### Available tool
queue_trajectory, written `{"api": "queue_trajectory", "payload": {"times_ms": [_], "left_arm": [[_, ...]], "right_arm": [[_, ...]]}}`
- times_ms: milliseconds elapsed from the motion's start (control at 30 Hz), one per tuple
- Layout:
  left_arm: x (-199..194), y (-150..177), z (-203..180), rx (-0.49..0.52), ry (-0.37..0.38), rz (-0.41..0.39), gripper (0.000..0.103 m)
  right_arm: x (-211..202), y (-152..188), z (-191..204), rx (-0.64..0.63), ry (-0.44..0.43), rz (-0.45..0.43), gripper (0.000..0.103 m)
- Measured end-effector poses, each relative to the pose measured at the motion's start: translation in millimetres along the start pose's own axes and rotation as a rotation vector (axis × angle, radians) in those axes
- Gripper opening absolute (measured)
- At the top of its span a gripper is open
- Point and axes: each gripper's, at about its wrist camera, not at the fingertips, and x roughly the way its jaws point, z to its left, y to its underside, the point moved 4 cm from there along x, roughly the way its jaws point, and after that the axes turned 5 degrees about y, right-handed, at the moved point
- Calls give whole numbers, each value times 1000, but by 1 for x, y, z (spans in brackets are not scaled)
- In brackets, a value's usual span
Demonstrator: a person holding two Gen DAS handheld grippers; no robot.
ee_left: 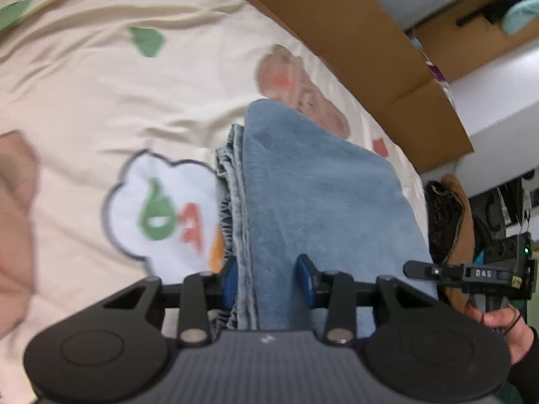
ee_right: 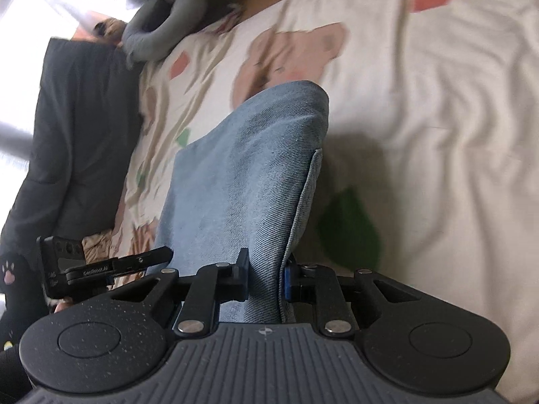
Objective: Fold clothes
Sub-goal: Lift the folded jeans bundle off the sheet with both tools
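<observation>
My left gripper points forward and steeply down, its two blue pads standing part-way apart with denim between them; the left pad lies against the cloth's gathered edge, while the right pad sits on top of the fabric, so I cannot tell if it is truly pinched. My right gripper tilts down likewise, its jaws drawn close and clamped on a fold of the same cloth. In the left view, my right hand grasps its gripper's handle at the far right edge, in a dark sleeve.
</observation>
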Motion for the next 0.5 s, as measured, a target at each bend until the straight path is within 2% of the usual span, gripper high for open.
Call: {"api": "queue_trajectory", "payload": {"times_ms": [333,500], "left_arm": [[30,8,-30,46,69,51,36],[37,9,-33,59,86,69,40]], "right_arm": [[-33,-8,-36,13,71,-14,18],[-35,-3,-55,41,92,-3,19]]}}
